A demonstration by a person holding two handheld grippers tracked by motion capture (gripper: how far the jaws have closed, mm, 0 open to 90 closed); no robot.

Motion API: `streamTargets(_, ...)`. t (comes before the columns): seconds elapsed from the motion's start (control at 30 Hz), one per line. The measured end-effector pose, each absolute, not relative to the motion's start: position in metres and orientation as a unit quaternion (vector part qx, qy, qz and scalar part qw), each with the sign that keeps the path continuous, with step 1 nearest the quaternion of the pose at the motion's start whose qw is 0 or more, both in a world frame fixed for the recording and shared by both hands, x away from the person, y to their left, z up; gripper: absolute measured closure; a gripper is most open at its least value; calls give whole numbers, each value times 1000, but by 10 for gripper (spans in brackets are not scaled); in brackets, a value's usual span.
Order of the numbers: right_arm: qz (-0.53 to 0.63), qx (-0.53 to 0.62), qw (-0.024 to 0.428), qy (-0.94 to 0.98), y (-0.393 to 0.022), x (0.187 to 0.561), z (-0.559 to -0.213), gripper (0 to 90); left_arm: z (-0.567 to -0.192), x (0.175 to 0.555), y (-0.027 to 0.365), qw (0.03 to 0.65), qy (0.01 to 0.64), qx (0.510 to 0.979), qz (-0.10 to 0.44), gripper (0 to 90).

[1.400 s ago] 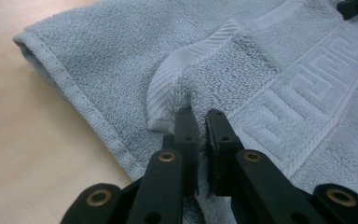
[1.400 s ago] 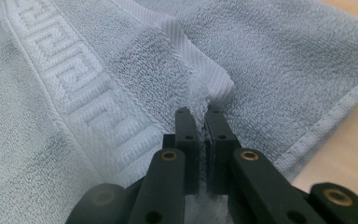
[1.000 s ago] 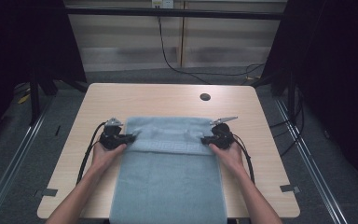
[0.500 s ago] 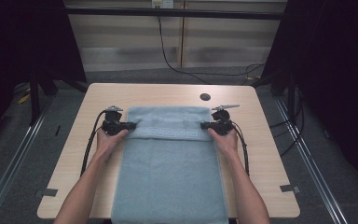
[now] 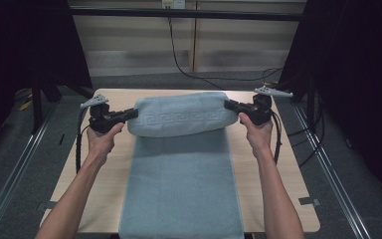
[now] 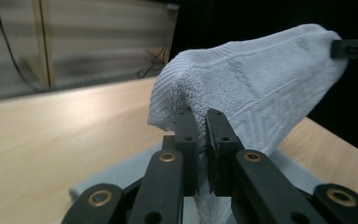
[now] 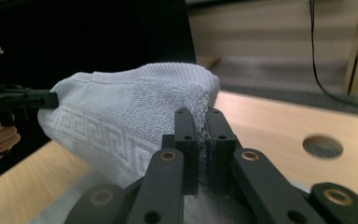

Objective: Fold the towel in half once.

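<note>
towel (image 5: 181,164): light blue-grey terry w/ a key-pattern band across the far end. it lies lengthwise down the middle of the table (image 5: 278,169), long axis running from the person's edge toward the far edge, near end hanging just over the person's edge. far end is up off the table, held by its two corners; the edge between them sags toward the person in a rounded billow, so the band faces up and toward the person.

progress, as i judge it: both far corners gripped and raised = start of a fold. left to do: carry that end toward the person, lay it on the flat part, square edges, let go. roughly early-mid.

left gripper (image 5: 129,113): at the towel's far-left corner, jaws clenched on cloth; in the left gripper view the terry is pinched between the pads (image 6: 185,135).
right gripper (image 5: 230,105): at the far-right corner, likewise clamped on cloth, seen nipped between its pads (image 7: 216,135).

hole in table (image 7: 322,146): beyond the towel's far end, apart from it.
</note>
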State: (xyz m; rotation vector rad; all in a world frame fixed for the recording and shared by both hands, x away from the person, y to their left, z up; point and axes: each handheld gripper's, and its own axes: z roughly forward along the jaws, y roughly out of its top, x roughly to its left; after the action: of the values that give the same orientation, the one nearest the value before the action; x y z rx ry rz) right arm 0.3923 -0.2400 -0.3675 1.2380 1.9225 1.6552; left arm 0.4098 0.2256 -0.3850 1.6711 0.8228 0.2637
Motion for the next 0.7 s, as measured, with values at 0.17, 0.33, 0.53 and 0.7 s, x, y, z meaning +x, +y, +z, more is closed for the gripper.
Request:
streamTargets(0.17, 590, 405, 172, 677, -238, 370, -346, 858, -351, 386, 235, 602, 323, 718, 133, 848)
streamTargets(0.33, 582, 368, 180, 702, -233, 339, -326, 858, -337, 359, 244, 625, 294, 712, 126, 846)
streamTargets(0.53, 573, 340, 187, 722, -234, 303, -316, 858, -344, 320, 248, 633, 270, 716, 118, 846)
streamTargets(0.7, 538, 337, 164, 755, -229, 272, -352, 858, -387, 298, 247, 603, 287, 738, 96, 845)
